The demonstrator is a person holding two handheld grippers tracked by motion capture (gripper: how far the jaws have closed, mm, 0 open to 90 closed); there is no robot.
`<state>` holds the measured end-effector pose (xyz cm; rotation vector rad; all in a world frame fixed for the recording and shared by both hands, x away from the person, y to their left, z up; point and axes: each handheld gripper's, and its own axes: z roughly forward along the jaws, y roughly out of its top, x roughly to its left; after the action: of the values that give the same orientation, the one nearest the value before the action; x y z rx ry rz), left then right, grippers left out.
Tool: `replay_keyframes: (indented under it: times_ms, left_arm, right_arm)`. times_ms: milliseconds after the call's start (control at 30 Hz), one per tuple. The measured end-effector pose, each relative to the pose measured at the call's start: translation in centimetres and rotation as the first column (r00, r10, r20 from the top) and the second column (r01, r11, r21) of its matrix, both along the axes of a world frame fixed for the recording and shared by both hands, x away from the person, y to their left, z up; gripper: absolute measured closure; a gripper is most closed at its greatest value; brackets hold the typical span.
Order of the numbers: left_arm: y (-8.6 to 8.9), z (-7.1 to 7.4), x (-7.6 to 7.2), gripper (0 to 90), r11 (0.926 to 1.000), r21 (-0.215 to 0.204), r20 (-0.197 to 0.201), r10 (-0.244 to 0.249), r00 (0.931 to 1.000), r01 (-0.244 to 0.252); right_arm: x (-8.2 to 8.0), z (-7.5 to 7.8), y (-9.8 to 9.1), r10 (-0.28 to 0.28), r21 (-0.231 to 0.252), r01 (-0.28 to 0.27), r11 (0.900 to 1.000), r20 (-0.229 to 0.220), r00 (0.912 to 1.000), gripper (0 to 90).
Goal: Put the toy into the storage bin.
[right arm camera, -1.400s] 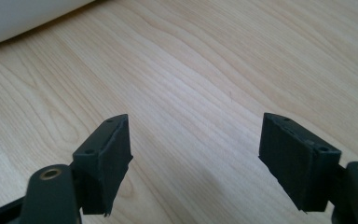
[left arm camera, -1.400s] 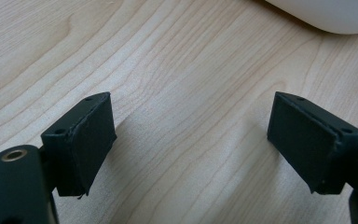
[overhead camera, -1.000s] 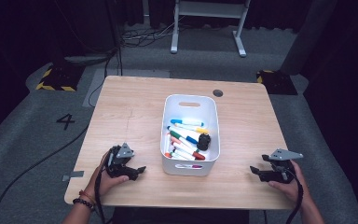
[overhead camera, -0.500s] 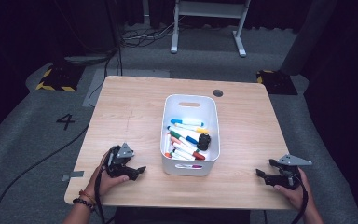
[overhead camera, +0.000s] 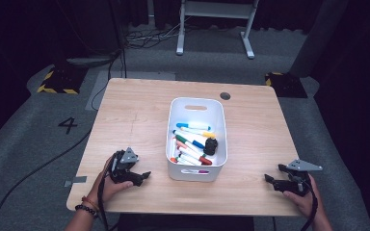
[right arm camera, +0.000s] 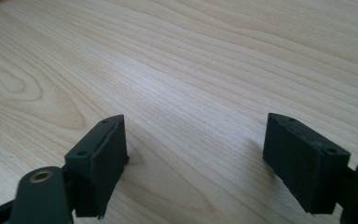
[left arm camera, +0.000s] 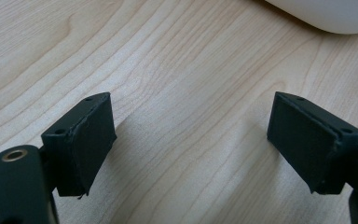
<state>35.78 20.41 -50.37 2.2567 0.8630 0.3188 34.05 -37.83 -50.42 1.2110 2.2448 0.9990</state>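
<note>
Pale wood grain marks the table in the high view, where a white bin stands near the middle, holding a heap of coloured markers and a small black thing I cannot make out. On the near left edge, the left gripper rests in the person's left hand, just beside the bin's near left corner but apart from it. At the near right corner the right gripper sits in the right hand, well apart from the bin; its jaws have just been opening, with nothing between them. From the left gripper view, the left gripper is released, its two black jaws standing wide over bare wood, and a curve of the bin's white wall shows at the top right. From the right gripper view, the right gripper is likewise spread wide, its jaws apart above the plain wooden top.
</note>
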Motion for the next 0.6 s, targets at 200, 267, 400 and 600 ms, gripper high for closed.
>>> replay_keyframes:
  times_ms: [200,267,400,600]
  left_arm:
    - [0.0,-0.02,0.03,15.2,1.0,-0.004,0.0,0.002,1.0,-0.002]
    - [0.01,0.0,0.03,15.2,1.0,-0.002,0.001,0.002,1.0,-0.002]
    - [0.0,-0.02,0.03,15.2,1.0,-0.003,-0.001,0.002,1.0,-0.002]
    - [0.0,-0.01,0.03,15.2,1.0,-0.004,0.0,0.003,1.0,-0.003]
  right_arm:
    - [0.0,-0.02,0.01,-0.001,0.002,0.001,1.0,0.001,1.0,21.8]
    - [0.01,-0.04,0.03,-0.001,0.004,0.001,1.0,0.002,1.0,21.8]
    - [0.01,-0.03,0.02,0.0,0.003,0.0,1.0,0.002,1.0,21.8]
    - [0.0,0.0,0.01,0.0,0.001,0.0,1.0,0.0,1.0,21.8]
